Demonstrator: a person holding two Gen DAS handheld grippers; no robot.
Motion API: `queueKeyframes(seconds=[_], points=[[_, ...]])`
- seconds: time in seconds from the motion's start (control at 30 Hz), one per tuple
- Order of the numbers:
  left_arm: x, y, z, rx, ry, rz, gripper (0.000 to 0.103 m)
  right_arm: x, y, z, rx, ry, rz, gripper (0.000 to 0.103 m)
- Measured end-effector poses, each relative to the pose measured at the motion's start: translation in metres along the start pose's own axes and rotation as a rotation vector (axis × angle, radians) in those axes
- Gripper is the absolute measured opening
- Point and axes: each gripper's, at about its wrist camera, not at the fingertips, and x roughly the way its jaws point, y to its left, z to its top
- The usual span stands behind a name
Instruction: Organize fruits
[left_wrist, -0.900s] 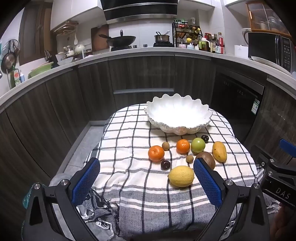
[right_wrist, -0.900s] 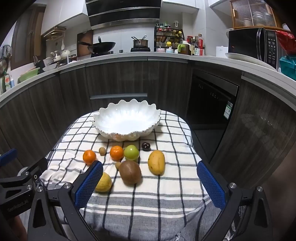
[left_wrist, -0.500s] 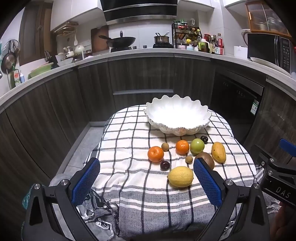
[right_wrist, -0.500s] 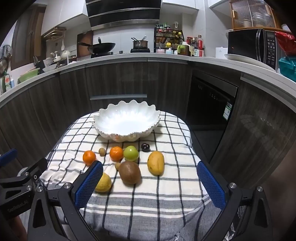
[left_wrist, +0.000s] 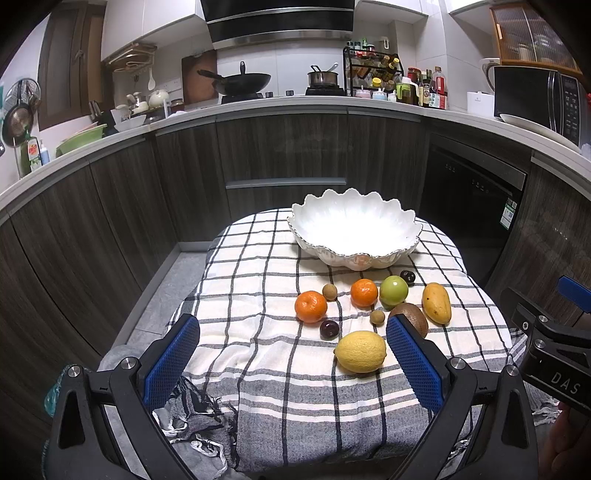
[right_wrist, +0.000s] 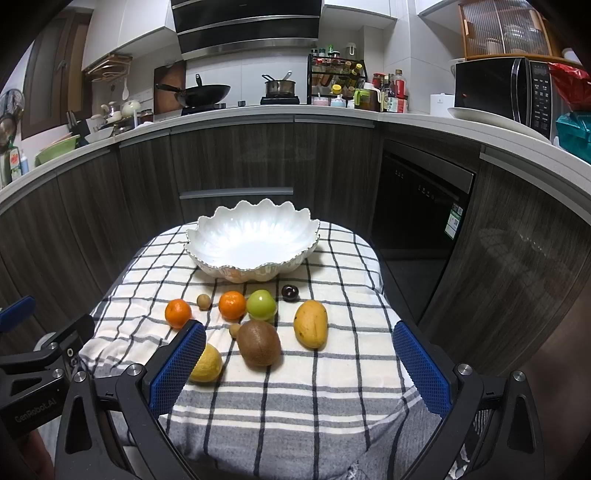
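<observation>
A white scalloped bowl (left_wrist: 354, 236) (right_wrist: 253, 243) stands empty at the far side of a small table with a checked cloth (left_wrist: 258, 280). In front of it lie a lemon (left_wrist: 361, 351) (right_wrist: 207, 363), a kiwi (left_wrist: 410, 318) (right_wrist: 258, 343), a mango (left_wrist: 436, 302) (right_wrist: 311, 324), a green apple (left_wrist: 393, 290) (right_wrist: 261, 304), two mandarins (left_wrist: 311, 306) (left_wrist: 364, 292), two dark plums (left_wrist: 329, 329) (left_wrist: 407, 277) and two small brown longans (left_wrist: 330, 291) (left_wrist: 377, 316). My left gripper (left_wrist: 291, 365) is open and empty above the table's near edge. My right gripper (right_wrist: 299, 369) is open and empty, near the kiwi and mango.
Dark kitchen cabinets (left_wrist: 280, 155) curve around behind the table, with a dishwasher (right_wrist: 417, 199) at the right. The countertop holds a wok (left_wrist: 240, 81), a pot, a spice rack and a microwave (right_wrist: 506, 88). The cloth's fringe (left_wrist: 199, 413) hangs over the near left edge.
Both views have shifted very slightly; the fruits sit a touch higher in the frames. Nothing was taken hold of or moved.
</observation>
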Motion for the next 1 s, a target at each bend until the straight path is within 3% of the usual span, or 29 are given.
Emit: queueKeyframes(seconds=[1.0], points=[[-0.0030, -0.0013, 0.0020, 0.000, 0.000, 0.000, 0.103, -0.0018, -0.0002, 0.0016, -0.002, 0.001, 0.001, 0.103]])
